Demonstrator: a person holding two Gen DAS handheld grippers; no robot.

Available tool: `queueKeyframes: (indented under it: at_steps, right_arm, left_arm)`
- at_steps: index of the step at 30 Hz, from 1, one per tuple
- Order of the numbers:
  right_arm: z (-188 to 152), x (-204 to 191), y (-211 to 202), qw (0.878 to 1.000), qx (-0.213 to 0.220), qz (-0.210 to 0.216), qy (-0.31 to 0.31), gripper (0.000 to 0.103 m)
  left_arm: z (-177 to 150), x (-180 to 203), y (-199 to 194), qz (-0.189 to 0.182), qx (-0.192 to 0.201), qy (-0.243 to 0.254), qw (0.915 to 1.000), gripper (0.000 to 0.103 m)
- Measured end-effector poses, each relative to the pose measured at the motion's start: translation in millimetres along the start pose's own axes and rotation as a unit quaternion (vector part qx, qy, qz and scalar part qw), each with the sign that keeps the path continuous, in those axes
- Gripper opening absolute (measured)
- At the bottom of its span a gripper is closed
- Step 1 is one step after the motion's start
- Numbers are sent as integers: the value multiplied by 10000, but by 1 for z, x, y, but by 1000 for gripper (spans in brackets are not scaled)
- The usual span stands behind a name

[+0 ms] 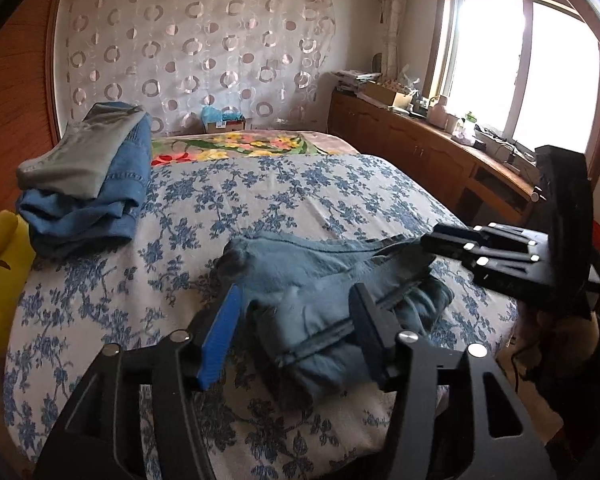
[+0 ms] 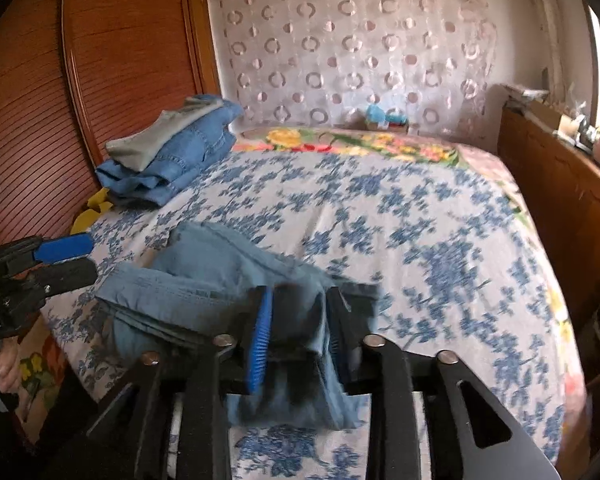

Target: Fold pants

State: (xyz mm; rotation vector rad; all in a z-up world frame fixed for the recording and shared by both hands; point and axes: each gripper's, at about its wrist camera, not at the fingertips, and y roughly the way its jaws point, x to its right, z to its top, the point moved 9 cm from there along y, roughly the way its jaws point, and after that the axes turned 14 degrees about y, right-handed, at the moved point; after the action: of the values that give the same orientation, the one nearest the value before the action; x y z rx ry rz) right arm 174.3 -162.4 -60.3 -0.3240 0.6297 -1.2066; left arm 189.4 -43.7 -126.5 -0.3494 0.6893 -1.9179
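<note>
Light blue jeans [image 1: 320, 300] lie folded in a bundle on the near part of the bed, also seen in the right wrist view [image 2: 204, 280]. My left gripper [image 1: 296, 320] is open, its fingers either side of the bundle's near end. My right gripper [image 2: 296, 332] is shut on a fold of the jeans at the bundle's near edge. The right gripper shows at the right of the left wrist view [image 1: 440, 248]. The left gripper shows at the left edge of the right wrist view [image 2: 76, 260], beside the bundle.
A stack of folded clothes [image 1: 88, 176], grey on blue denim, lies at the far left of the bed [image 1: 300, 192]. A yellow thing [image 1: 0, 264] is at the left edge. A wooden sideboard [image 1: 420, 148] with clutter runs along the right under the window.
</note>
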Motion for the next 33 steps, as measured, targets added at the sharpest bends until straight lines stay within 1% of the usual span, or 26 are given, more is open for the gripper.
queueKeyframes:
  at_steps: [5, 9, 13, 16, 18, 21, 27, 29, 31, 32, 33]
  right_arm:
    - [-8, 17, -18, 10000, 29, 52, 79, 35]
    - [-24, 29, -22, 9999, -148, 17, 32, 35]
    - [-41, 35, -17, 9994, -348, -25, 20, 34]
    - [-49, 34, -14, 9989, -462, 6, 50, 35]
    - [-51, 32, -11, 9986, -518, -4, 54, 34]
    - [-52, 31, -6, 9983, -587, 2, 63, 34]
    - [-55, 30, 3, 9973, -736, 9, 24, 34]
    - [-56, 30, 4, 9972, -748, 70, 4, 17]
    - [-55, 30, 2, 9973, -726, 94, -28, 9]
    - [-53, 30, 0, 9979, -646, 59, -47, 8]
    - [-47, 35, -6, 9989, -457, -87, -32, 8]
  left_arm:
    - [-22, 0, -1, -80, -148, -112, 9998, 58]
    - [-41, 6, 7, -140, -376, -122, 9991, 58]
    - [-53, 15, 16, -201, -541, -83, 9983, 58]
    - [-58, 21, 21, -251, -627, -36, 9977, 58]
    - [-58, 25, 23, -310, -598, 19, 9977, 58]
    - [-59, 26, 28, -198, -674, 135, 9974, 58]
    - [-62, 20, 37, -153, -793, 63, 9967, 58]
    - [-62, 19, 38, -143, -808, 53, 9966, 58]
    - [-63, 18, 38, -106, -826, 80, 9965, 58]
    - [-63, 18, 38, -94, -827, 89, 9965, 58]
    - [-64, 17, 39, -98, -832, 85, 9964, 58]
